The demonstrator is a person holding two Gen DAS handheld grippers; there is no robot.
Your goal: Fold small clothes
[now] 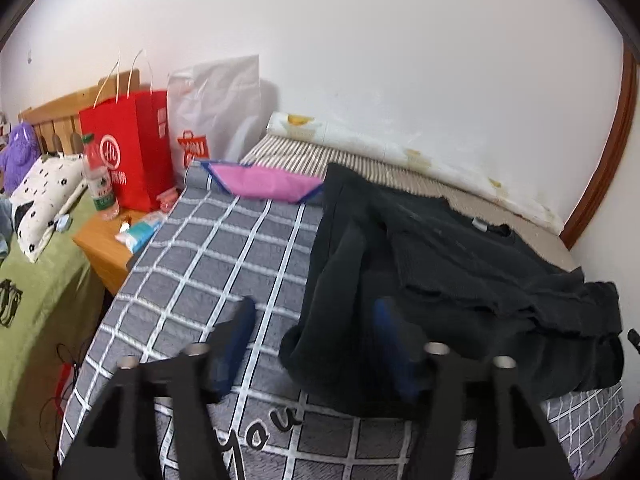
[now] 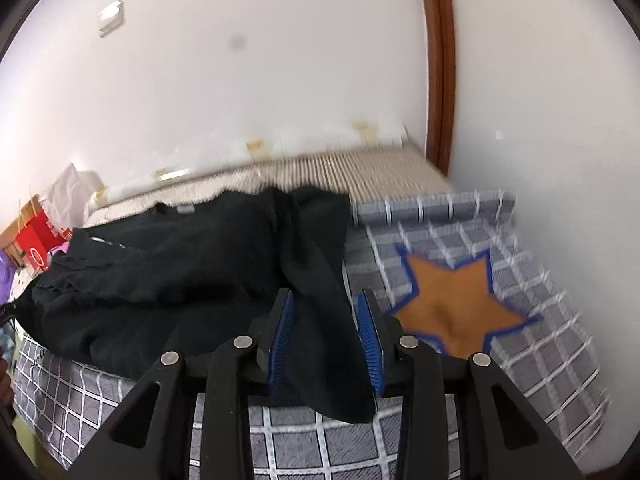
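A black long-sleeved garment (image 1: 460, 264) lies rumpled across the grey checked quilt (image 1: 208, 256), its collar toward the wall. My left gripper (image 1: 314, 312) hovers open over the garment's near left edge. One blue pad (image 1: 240, 320) is above bare quilt and the other is over the black cloth. In the right wrist view the same garment (image 2: 180, 264) fills the left half. A long black sleeve runs toward me between the fingers of my right gripper (image 2: 325, 298). Its jaws stand apart, with the pads (image 2: 280, 336) clear of the cloth on both sides.
The quilt (image 2: 540, 320) bears an orange star patch (image 2: 452, 304) and a pink patch (image 1: 260, 180). A red paper bag (image 1: 128, 152), a white bag (image 1: 216, 108) and a bottle (image 1: 98, 180) crowd a wooden nightstand (image 1: 102, 244) on the left. The wall runs close behind the bed.
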